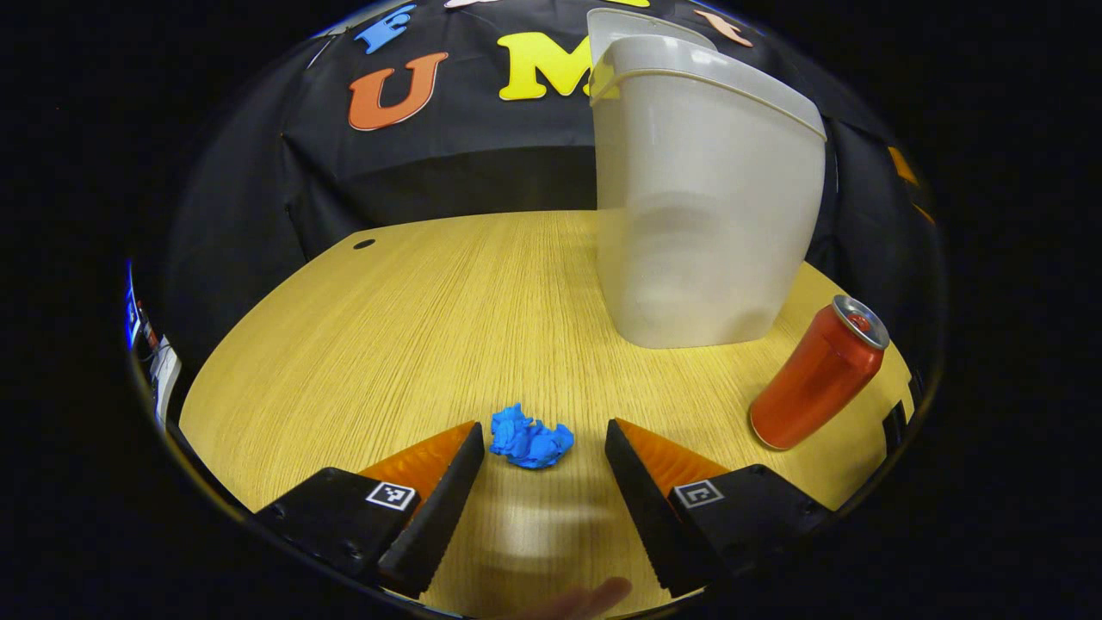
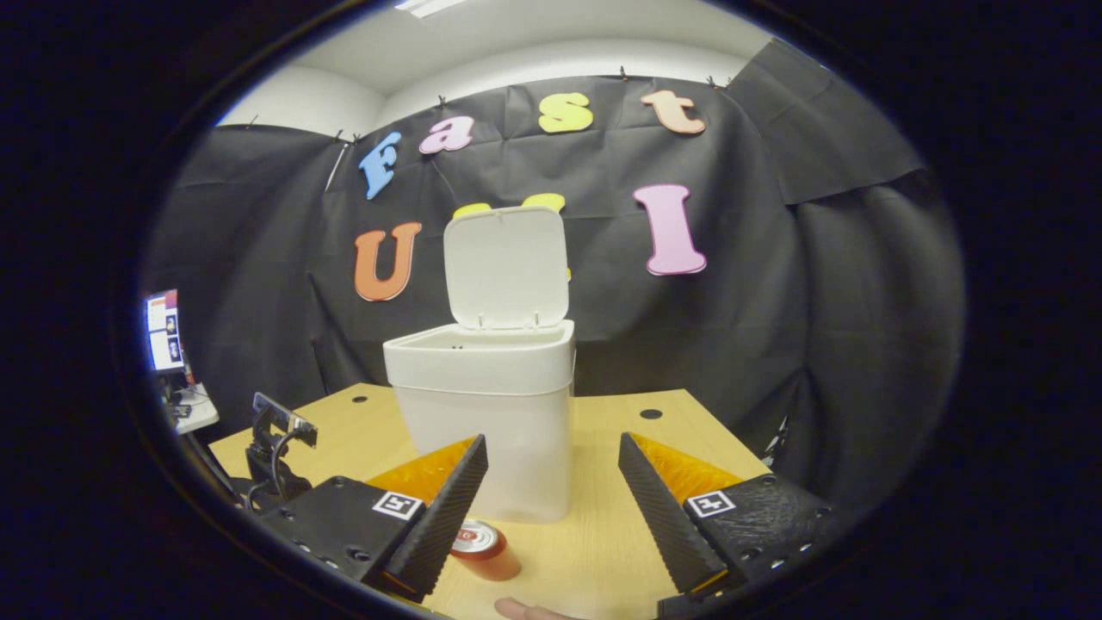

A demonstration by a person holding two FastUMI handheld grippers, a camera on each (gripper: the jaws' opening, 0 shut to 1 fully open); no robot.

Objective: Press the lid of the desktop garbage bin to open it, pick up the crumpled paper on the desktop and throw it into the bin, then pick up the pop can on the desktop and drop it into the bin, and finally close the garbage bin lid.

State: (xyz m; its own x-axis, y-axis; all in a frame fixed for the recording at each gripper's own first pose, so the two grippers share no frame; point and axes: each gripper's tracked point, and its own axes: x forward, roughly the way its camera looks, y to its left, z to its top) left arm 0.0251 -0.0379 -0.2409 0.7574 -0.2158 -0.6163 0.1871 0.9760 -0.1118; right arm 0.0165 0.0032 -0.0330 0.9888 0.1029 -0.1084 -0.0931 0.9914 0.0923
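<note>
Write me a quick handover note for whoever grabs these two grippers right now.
Left gripper: open, low over the table, fingers either side of the blue crumpled paper, not yet closed on it.
Right gripper: open, empty, facing the garbage bin.
Bin lid stands up, open. Red pop can stands beside the bin.
Done: lid opened.
Left: paper into the bin, then the can, then close the lid.

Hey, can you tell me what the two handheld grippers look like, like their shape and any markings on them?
The left gripper and the right gripper look alike: two wedge-shaped fingers tapering to a point, with ribbed inner faces. Each finger sits on a blocky black body with small screw holes, and each body carries a square black-and-white tag on top.
</note>
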